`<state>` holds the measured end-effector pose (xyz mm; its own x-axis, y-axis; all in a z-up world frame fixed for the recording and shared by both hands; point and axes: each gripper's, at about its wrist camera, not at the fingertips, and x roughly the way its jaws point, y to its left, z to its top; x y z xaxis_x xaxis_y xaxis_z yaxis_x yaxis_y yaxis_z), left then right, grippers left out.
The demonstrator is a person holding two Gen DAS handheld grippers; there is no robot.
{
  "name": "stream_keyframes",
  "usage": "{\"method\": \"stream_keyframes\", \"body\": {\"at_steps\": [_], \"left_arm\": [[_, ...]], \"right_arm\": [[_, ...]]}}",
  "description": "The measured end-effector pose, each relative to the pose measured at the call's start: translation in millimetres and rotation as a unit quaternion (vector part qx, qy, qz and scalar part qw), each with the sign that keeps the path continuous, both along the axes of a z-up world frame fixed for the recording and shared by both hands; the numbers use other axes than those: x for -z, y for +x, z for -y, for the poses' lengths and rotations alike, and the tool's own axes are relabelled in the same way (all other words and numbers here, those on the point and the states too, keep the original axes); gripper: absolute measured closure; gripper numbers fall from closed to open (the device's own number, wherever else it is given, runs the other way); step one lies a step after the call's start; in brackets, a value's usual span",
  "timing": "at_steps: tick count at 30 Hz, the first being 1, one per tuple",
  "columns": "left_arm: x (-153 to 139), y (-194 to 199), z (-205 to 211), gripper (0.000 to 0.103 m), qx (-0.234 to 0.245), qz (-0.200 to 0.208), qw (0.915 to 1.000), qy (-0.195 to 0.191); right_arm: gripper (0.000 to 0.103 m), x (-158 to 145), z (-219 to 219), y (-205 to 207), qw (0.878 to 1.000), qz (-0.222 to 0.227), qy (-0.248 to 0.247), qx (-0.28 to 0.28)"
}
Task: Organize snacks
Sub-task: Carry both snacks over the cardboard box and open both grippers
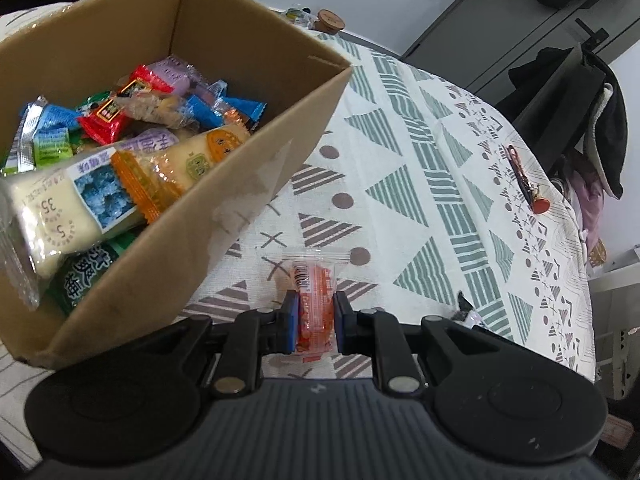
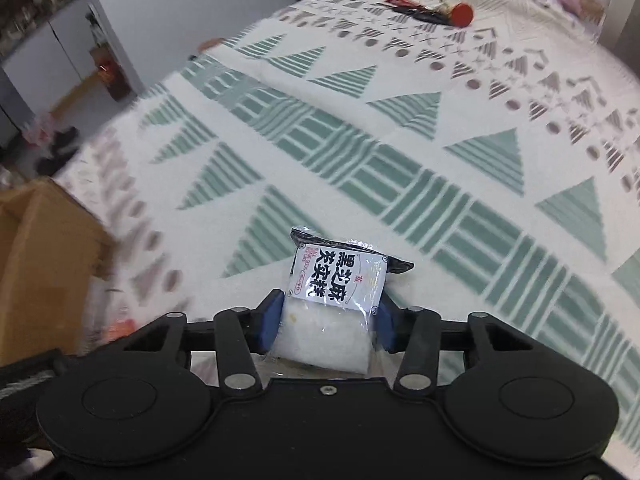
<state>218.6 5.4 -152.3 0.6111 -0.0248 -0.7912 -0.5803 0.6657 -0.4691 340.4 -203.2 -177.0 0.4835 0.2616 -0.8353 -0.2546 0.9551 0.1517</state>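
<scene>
An open cardboard box [image 1: 248, 184] stands at the left of the left wrist view, filled with several wrapped snacks [image 1: 132, 136] in many colours. Just right of the box's near corner, my left gripper [image 1: 314, 322] is shut on a small orange snack packet [image 1: 314, 300], which rests over the patterned tablecloth [image 1: 420, 184]. In the right wrist view my right gripper [image 2: 328, 320] is shut on a white snack packet [image 2: 336, 300] with black print, held above the tablecloth [image 2: 360, 140]. A corner of the box [image 2: 44, 264] shows blurred at the left there.
A dark pen-like object with a red cap [image 1: 526, 184] lies far right on the cloth, also seen as the red-capped object [image 2: 432, 12] at the top. A brown lidded jar [image 1: 329, 21] sits beyond the box. A chair with dark clothing [image 1: 580, 112] stands past the table's edge.
</scene>
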Motion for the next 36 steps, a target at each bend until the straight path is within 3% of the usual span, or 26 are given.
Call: {"method": "stream_keyframes", "body": {"at_steps": [8,20,29,36], "left_arm": [[-25.8,-7.3,-7.8,0.086,0.002,0.025,0.9997,-0.003],[-88.0,-42.1,-41.5,0.086,-0.011,0.084,0.9964,0.011],[-111.7,-70.1,-80.0,0.086,-0.048,0.098,0.994,0.01],[-119.7,-78.5,-116.3,0.086,-0.051,0.095,0.9942,-0.007]], "right_arm": [[0.057,-30.5,-9.1,-19.2,0.999,0.02,0.032,-0.015],[0.057,-81.4,-34.1,-48.3,0.994,0.053,0.087,-0.031],[0.057,-114.6,-74.3,-74.8,0.988,0.079,0.108,-0.074],[0.057,-126.4,-97.0,-92.4,0.986,0.088,0.11,-0.092]]}}
